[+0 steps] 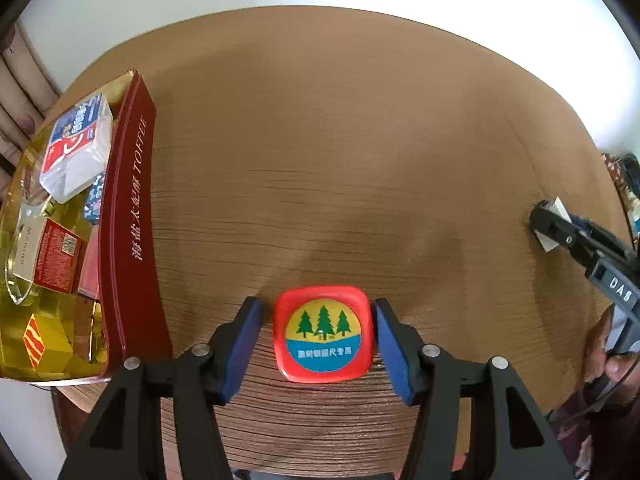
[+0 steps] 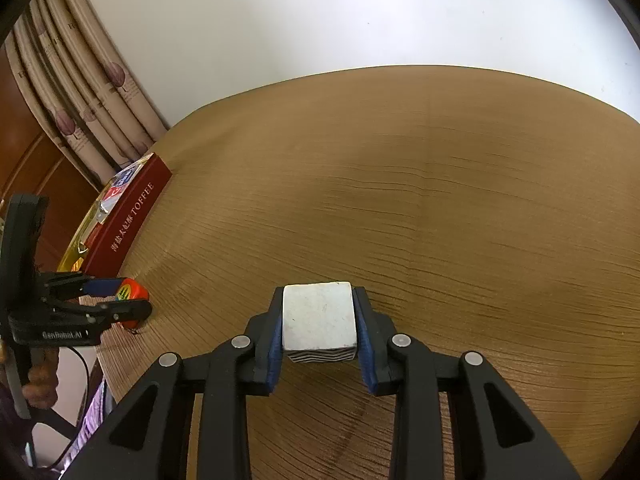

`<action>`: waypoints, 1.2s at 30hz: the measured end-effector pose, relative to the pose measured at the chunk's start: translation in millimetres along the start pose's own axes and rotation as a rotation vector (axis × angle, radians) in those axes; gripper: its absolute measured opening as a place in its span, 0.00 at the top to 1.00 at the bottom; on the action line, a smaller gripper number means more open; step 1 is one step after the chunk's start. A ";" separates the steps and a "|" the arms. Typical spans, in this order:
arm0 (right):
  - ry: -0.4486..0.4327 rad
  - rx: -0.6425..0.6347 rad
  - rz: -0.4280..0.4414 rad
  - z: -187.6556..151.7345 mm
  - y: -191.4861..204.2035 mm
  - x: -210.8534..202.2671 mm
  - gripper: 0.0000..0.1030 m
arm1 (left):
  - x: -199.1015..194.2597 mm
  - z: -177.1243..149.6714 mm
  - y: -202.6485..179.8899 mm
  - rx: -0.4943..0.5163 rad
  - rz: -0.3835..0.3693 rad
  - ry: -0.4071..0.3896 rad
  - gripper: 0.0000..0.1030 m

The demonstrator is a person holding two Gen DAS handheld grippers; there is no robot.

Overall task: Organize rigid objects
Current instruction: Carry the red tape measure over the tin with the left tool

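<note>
A red square tape measure with a three-tree label lies near the table's front edge, between the blue pads of my left gripper. A gap shows at the left pad; the right pad stands almost against the case. In the right wrist view the same tape measure sits in that gripper at the table's left rim. My right gripper is shut on a white block with a striped side, held just over the table. The left wrist view shows this gripper at the far right.
A dark red toffee tin stands open along the table's left side. It holds a tissue pack, a red box and a yellow box. Curtains hang behind it. A person's hand shows at the right.
</note>
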State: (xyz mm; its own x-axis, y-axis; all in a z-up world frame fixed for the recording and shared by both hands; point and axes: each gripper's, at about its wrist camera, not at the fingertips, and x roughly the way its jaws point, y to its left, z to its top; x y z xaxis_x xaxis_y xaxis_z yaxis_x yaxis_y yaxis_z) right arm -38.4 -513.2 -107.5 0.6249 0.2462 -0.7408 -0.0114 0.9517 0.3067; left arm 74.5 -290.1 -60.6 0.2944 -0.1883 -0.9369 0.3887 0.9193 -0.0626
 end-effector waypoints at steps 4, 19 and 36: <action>-0.001 -0.016 -0.017 0.0 3.8 0.9 0.70 | -6.2 -8.9 -12.9 -0.017 -0.024 -0.026 0.54; -0.018 -0.068 -0.082 -2.8 14.6 4.5 0.72 | -55.9 -17.4 -19.2 -0.062 -0.147 -0.092 0.54; -0.020 -0.112 -0.137 -4.7 25.0 7.9 0.72 | -68.0 -0.6 125.5 -0.199 0.099 -0.186 0.54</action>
State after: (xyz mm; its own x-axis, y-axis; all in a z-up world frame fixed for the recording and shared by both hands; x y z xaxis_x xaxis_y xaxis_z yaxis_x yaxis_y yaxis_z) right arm -37.4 -486.6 -108.4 0.6421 0.1098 -0.7587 -0.0108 0.9909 0.1342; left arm 102.7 -161.7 -5.0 0.4846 -0.1371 -0.8639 0.1764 0.9827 -0.0571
